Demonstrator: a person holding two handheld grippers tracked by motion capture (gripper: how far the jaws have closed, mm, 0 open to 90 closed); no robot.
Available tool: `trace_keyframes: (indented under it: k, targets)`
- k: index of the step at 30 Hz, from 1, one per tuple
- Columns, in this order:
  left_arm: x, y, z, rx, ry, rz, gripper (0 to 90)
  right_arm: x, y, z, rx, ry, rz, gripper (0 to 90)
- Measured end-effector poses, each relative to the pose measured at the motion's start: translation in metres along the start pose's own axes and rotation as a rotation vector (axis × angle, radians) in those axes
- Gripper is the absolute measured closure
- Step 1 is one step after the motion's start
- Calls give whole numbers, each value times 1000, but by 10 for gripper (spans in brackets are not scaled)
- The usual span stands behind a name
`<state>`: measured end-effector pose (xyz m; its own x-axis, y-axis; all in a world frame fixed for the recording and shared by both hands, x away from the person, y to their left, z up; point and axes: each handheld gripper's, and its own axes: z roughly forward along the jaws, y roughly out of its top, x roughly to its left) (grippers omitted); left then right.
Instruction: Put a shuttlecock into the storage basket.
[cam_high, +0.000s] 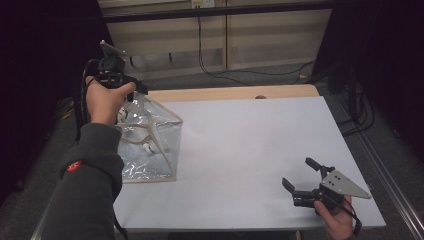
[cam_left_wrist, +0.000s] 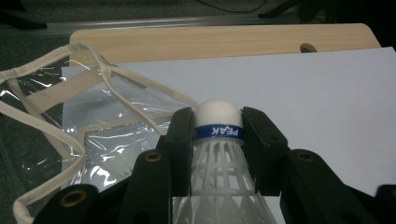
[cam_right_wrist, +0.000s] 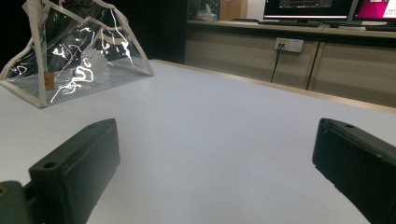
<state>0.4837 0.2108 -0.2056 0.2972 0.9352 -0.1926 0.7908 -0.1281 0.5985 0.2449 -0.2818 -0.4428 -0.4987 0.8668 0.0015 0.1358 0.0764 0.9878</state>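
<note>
A white table (cam_high: 240, 145) takes up the middle of the high view; at its left edge stands a clear plastic bag (cam_high: 150, 145) with cloth trim, mouth open upward; above the bag, at upper left, the left gripper (cam_high: 131, 97) has its jaws closed on a white shuttlecock (cam_left_wrist: 219, 154), pinching the cork just beside its blue band; at lower right the right gripper (cam_high: 300, 177) hovers, jaws spread wide and empty.
</note>
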Motion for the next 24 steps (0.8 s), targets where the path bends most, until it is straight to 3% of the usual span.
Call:
trace_keyframes:
  k: [24]
  targets:
    - [15, -9, 8, -8, 43, 4, 653, 1, 0, 0, 2, 3, -4, 10]
